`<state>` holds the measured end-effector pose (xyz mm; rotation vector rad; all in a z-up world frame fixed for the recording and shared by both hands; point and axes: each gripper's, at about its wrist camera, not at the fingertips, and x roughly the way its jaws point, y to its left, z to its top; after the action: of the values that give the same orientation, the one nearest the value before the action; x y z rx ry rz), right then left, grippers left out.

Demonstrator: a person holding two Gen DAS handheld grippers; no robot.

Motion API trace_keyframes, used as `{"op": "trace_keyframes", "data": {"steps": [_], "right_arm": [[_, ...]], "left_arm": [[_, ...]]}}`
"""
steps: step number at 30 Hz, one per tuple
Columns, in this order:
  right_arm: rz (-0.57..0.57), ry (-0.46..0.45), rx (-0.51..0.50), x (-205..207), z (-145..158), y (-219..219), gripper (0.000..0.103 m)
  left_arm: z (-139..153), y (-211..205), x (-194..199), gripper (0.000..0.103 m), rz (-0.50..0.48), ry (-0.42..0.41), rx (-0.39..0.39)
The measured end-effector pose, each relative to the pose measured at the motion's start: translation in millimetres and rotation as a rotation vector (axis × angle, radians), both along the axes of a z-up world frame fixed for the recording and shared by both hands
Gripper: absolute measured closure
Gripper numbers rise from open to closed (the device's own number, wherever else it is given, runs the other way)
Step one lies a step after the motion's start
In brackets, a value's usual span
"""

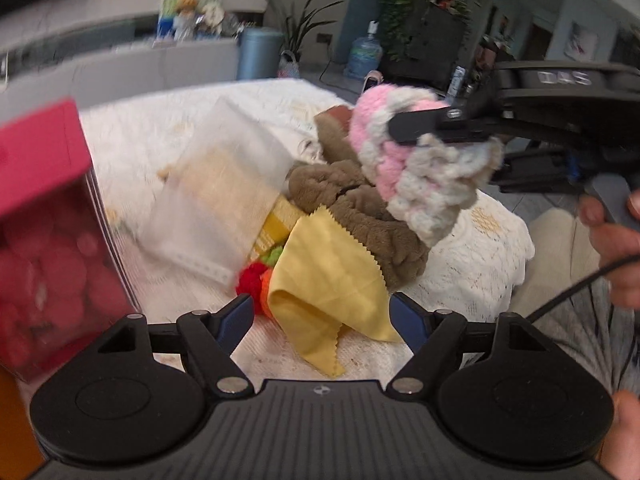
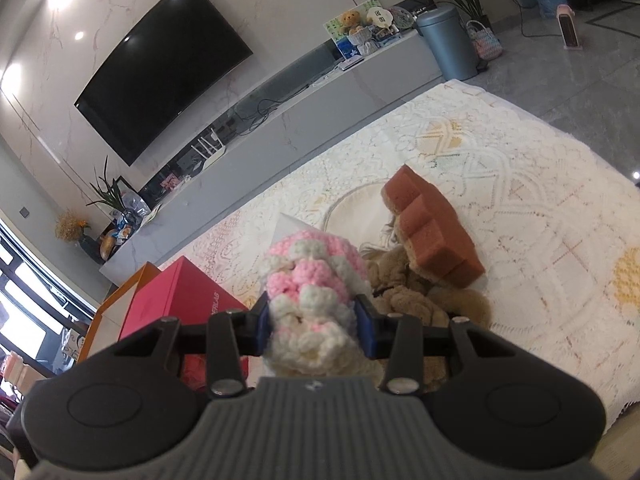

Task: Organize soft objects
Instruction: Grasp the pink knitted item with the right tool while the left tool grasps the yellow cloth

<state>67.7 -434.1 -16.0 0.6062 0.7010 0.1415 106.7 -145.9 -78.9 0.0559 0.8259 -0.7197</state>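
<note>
A pink-and-cream crocheted piece hangs above the pile, and my right gripper is shut on it; the left wrist view shows the same crocheted piece pinched by the right gripper. Below it lies a brown plush cloth, partly covered by a yellow cloth with zigzag edges. My left gripper stands open just over the yellow cloth, its blue pads on either side without pressing it. A brown sponge leans on the brown plush.
A red box stands at the left edge, its lid seen beside an orange box. A white folded cloth, a yellow striped item and red-green pompoms lie on the lace tablecloth. A hand holds the right gripper.
</note>
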Motion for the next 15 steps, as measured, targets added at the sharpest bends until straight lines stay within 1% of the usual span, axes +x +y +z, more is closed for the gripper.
{"op": "trace_keyframes", "data": {"steps": [1, 2, 3, 4, 5, 8, 10, 12, 13, 15], "right_arm": [[0.002, -0.001, 0.004, 0.4, -0.4, -0.2, 0.061], [0.006, -0.003, 0.008, 1.4, -1.2, -0.8, 0.061], [0.009, -0.006, 0.013, 1.3, -1.2, -1.0, 0.061], [0.009, -0.008, 0.018, 1.4, -1.4, -0.9, 0.061], [0.007, -0.008, 0.021, 1.2, -1.8, -1.6, 0.061], [-0.003, 0.0, 0.025, 1.1, -4.2, -4.5, 0.061], [-0.005, 0.008, 0.036, 1.4, -6.4, -5.6, 0.061], [0.002, 0.01, 0.042, 1.7, -7.6, -4.8, 0.061], [0.006, 0.011, 0.043, 2.0, -8.1, -4.1, 0.061], [0.01, 0.011, 0.043, 2.6, -8.3, -2.7, 0.061]], "left_arm": [[-3.5, -1.9, 3.3, 0.024, 0.018, 0.02, -0.004], [-6.5, -2.2, 6.1, 0.029, 0.033, 0.041, -0.004], [-9.4, -3.2, 8.9, 0.037, 0.043, 0.065, -0.007], [-10.9, -2.1, 9.7, 0.041, 0.055, 0.081, -0.014], [-10.7, -0.1, 9.6, 0.043, 0.061, 0.084, -0.024], [-9.4, 6.2, 8.8, 0.049, 0.041, 0.098, -0.056], [-9.3, 14.3, 10.7, 0.063, 0.03, 0.134, -0.111], [-11.0, 21.4, 14.1, 0.067, 0.028, 0.178, -0.168], [-10.7, 23.0, 15.1, 0.068, 0.03, 0.187, -0.187], [-9.0, 22.6, 14.5, 0.068, 0.032, 0.18, -0.191]]}}
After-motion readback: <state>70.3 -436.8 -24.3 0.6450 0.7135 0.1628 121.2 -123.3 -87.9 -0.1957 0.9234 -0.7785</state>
